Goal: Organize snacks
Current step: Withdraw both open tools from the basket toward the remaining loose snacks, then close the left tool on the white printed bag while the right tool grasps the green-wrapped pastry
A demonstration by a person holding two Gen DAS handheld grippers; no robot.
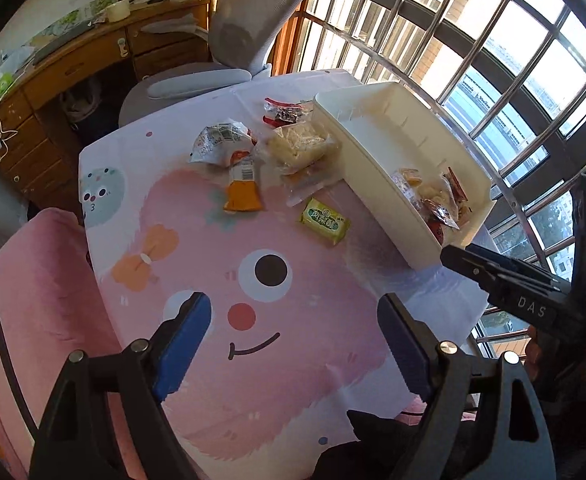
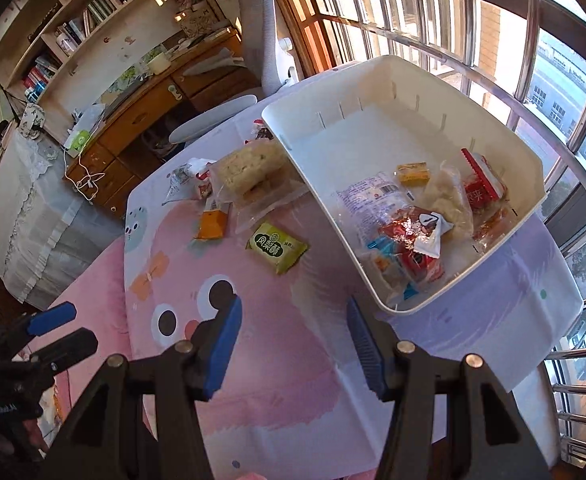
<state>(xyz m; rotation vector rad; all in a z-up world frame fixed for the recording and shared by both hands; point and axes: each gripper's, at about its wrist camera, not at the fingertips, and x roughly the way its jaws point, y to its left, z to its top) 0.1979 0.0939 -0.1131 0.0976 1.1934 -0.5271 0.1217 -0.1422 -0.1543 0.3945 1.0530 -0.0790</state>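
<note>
Left wrist view: my left tongs [image 1: 293, 344] are hanging wide apart and empty over the glossy pink table [image 1: 293, 400], between pickups. Right wrist view: my right tongs [image 2: 293, 344] are gaping half-wide, empty; the crinkly green packet [image 2: 277, 247] is lying just beside the smooth cream bin [image 2: 433, 304], probably needing grabbing next.

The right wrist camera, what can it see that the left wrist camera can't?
Only the right wrist view shows the bookshelf and looks deep into the white bin, where the blue packet lies.

Only the left wrist view shows the whole red packet behind the bin.

Both show the green snack, the orange snack, the pale cracker pack, the cartoon tablecloth, the desk, the grey chair, and the left gripper and right gripper, empty and open.
</note>
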